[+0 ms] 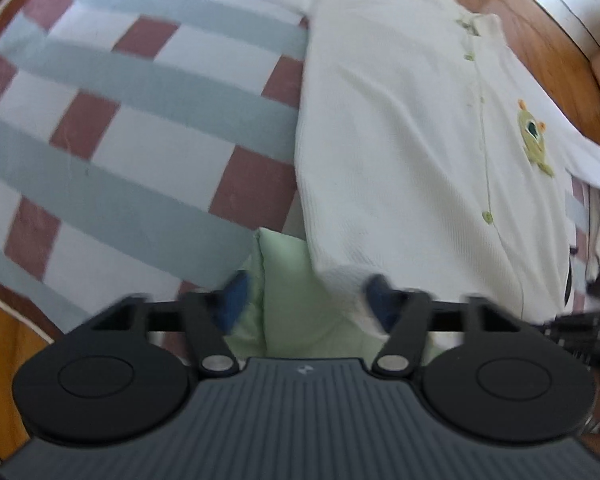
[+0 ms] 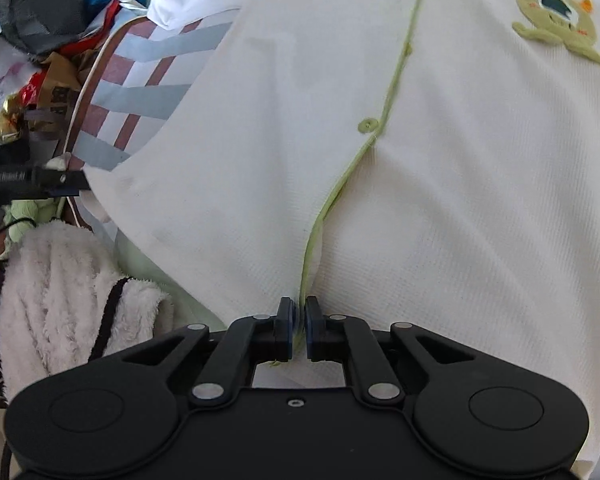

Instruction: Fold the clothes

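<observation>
White baby garment (image 1: 400, 140) with green button placket and 1 monster patch (image 2: 560, 20) lies spread on the checked cloth (image 1: 120, 120), beside a fluffy white towel (image 2: 60, 280). Left gripper (image 1: 304, 296) stands with jaws wide apart over the garment's near edge, pinching nothing. Right gripper (image 2: 299, 320) is clamped on the green-trimmed hem.
</observation>
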Demonstrator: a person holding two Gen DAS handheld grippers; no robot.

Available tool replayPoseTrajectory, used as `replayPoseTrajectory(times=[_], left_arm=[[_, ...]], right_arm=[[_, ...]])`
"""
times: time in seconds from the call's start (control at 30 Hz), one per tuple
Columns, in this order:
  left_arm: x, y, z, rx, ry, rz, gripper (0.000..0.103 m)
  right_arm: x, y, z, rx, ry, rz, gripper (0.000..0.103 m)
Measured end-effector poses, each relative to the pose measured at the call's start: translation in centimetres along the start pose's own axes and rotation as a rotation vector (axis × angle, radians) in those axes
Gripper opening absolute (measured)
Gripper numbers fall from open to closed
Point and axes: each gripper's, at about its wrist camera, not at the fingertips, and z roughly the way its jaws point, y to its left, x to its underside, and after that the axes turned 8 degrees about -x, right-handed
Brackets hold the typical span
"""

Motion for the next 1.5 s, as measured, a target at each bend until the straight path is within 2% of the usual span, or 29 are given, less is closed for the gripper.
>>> replayPoseTrajectory(times=[0.07, 0.1, 0.17, 0.2, 0.3, 0.4, 0.43, 0.47, 0.5, 0.57, 0.6, 0.63, 0.7, 0.77, 0.87, 0.9, 0.97, 1.0, 1.03, 1.13, 1.23, 1.3, 1.37, 1.43, 1.47, 1.5], left_arm=[[-0.1, 0.0, 1.0, 0.011, 0.021, -0.04, 0.085], [0.0, -0.2, 1.4, 0.005, 0.028, -0.045, 0.08], [0.3, -0.9, 1.3, 0.027, -0.024, 0.023, 0.042], [0.6, -1.4, 1.0, 0.03, -0.057, 0.056, 0.002], [1.6, -3.2, -1.4, -0.085, -0.201, 0.182, 0.003], [3.1, -5.7, -3.8, -0.324, -0.347, 0.338, 0.003], [3.5, -6.1, -4.2, -0.373, -0.36, 0.377, 0.003], [3.7, -6.1, -4.2, -0.38, -0.346, 0.394, 0.003], [3.8, -6.0, -4.2, -0.374, -0.324, 0.404, 0.004], [3.7, -5.3, -3.7, -0.318, -0.234, 0.392, 0.005], [3.7, -5.0, -3.4, -0.293, -0.207, 0.38, 0.005], [3.7, -4.7, -3.0, -0.272, -0.186, 0.369, 0.005], [3.9, -4.3, -2.4, -0.28, -0.16, 0.367, 0.006], [4.4, -4.0, -2.0, -0.303, -0.153, 0.363, 0.007], [4.6, -3.4, -2.3, -0.275, -0.145, 0.329, 0.008], [4.7, -3.4, -2.4, -0.268, -0.148, 0.32, 0.008], [4.7, -3.5, -3.0, -0.269, -0.179, 0.319, 0.007], [4.6, -3.4, -3.4, -0.26, -0.208, 0.303, 0.004], [4.5, -3.2, -3.9, -0.248, -0.242, 0.281, 0.003], [4.3, -2.3, -5.7, -0.171, -0.31, 0.194, 0.001], [4.6, -2.0, -7.2, -0.195, -0.323, 0.186, 0.001], [4.4, -1.7, -7.1, -0.212, -0.291, 0.184, 0.002], [4.0, -1.7, -6.5, -0.204, -0.252, 0.175, 0.005], [3.5, -1.9, -5.9, -0.188, -0.221, 0.17, 0.007], [3.2, -2.5, -5.8, -0.184, -0.218, 0.177, 0.009], [2.9, -3.3, -5.8, -0.183, -0.217, 0.187, 0.018]], right_arm=[[0.0, -0.2, -0.3, -0.006, -0.001, 0.012, 0.01], [0.2, -0.5, -0.7, -0.014, -0.001, 0.029, 0.01], [0.7, -1.3, -1.5, -0.031, -0.001, 0.046, 0.01], [0.8, -1.4, -1.6, -0.033, -0.001, 0.046, 0.01], [0.9, -1.5, -1.6, -0.045, -0.014, 0.046, 0.009], [0.9, -1.9, -1.8, -0.082, -0.042, 0.07, 0.004], [0.9, -2.2, -2.0, -0.093, -0.047, 0.083, 0.004], [0.9, -2.5, -2.0, -0.087, -0.045, 0.087, 0.003], [1.0, -2.7, -2.0, -0.074, -0.044, 0.088, 0.003], [1.2, -3.1, -1.9, -0.083, -0.042, 0.106, 0.003], [1.3, -3.2, -1.9, -0.11, -0.042, 0.115, 0.003], [1.3, -3.2, -2.0, -0.158, -0.041, 0.123, 0.008], [1.1, -2.7, -2.0, -0.227, -0.048, 0.125, 0.012], [0.9, -2.2, -1.8, -0.272, -0.055, 0.123, 0.036], [0.2, -1.4, -0.3, -0.278, -0.047, 0.136, 0.05], [0.1, -1.2, 0.2, -0.273, -0.043, 0.144, 0.052], [0.0, -1.0, 1.3, -0.273, -0.044, 0.145, 0.052], [0.0, -0.6, 1.8, -0.287, -0.033, 0.124, 0.044], [0.0, -0.2, 2.0, -0.304, -0.026, 0.106, 0.006], [0.1, 0.5, 0.8, -0.329, -0.046, 0.042, 0.007], [0.3, 1.0, -1.8, -0.315, -0.093, -0.048, 0.007], [0.7, 1.3, -2.0, -0.246, -0.063, -0.085, 0.007], [1.0, 1.6, -1.5, -0.163, -0.026, -0.099, 0.008], [1.0, 2.2, -1.6, -0.12, -0.012, -0.127, 0.01], [0.9, 2.3, -1.7, -0.107, -0.008, -0.134, 0.012], [0.7, 2.3, -1.8, -0.107, -0.008, -0.132, 0.012]])
